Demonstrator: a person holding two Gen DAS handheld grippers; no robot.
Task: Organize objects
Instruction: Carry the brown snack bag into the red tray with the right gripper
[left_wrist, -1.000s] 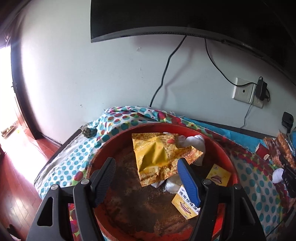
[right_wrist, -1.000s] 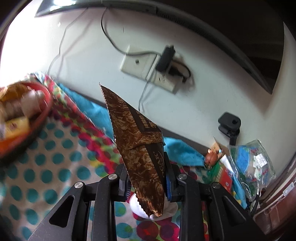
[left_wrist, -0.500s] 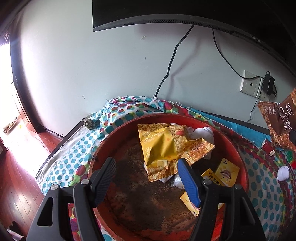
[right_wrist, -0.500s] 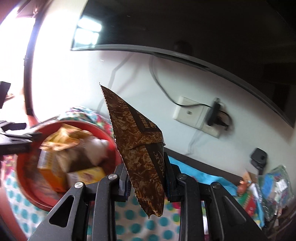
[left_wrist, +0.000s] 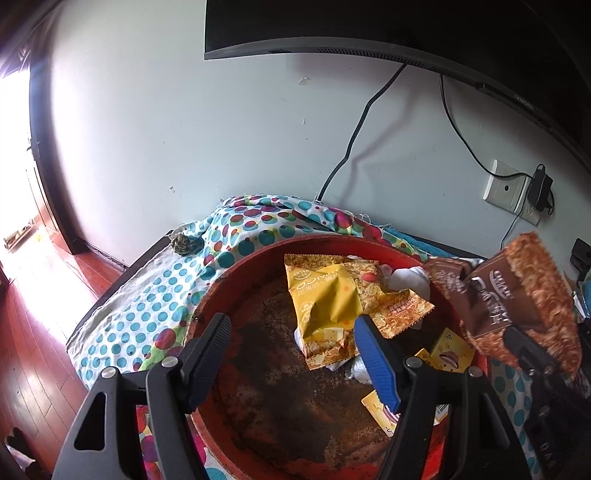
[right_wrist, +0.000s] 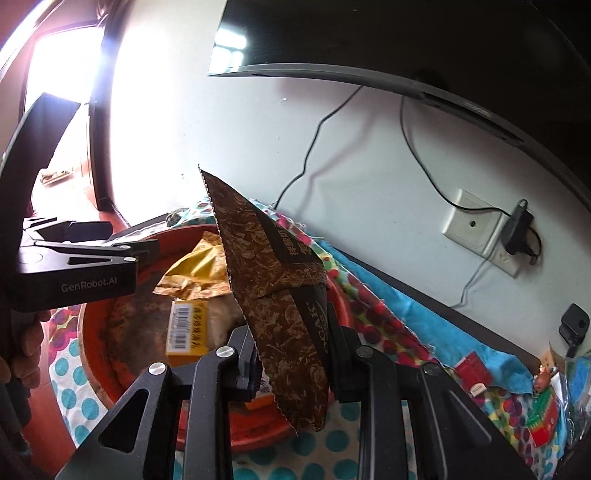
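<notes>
Red basin (left_wrist: 236, 266), two yellow boxes (left_wrist: 448, 352)

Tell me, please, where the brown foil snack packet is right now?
The brown foil snack packet is clamped in the right gripper, held above the right rim of the round red basin, beside the yellow snack packet lying inside it.

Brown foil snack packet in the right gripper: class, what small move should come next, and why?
Probably carry the brown foil snack packet a little further over the round red tray, then release. The right gripper clamps it at the tray's rim, where a yellow snack packet already lies.
</notes>
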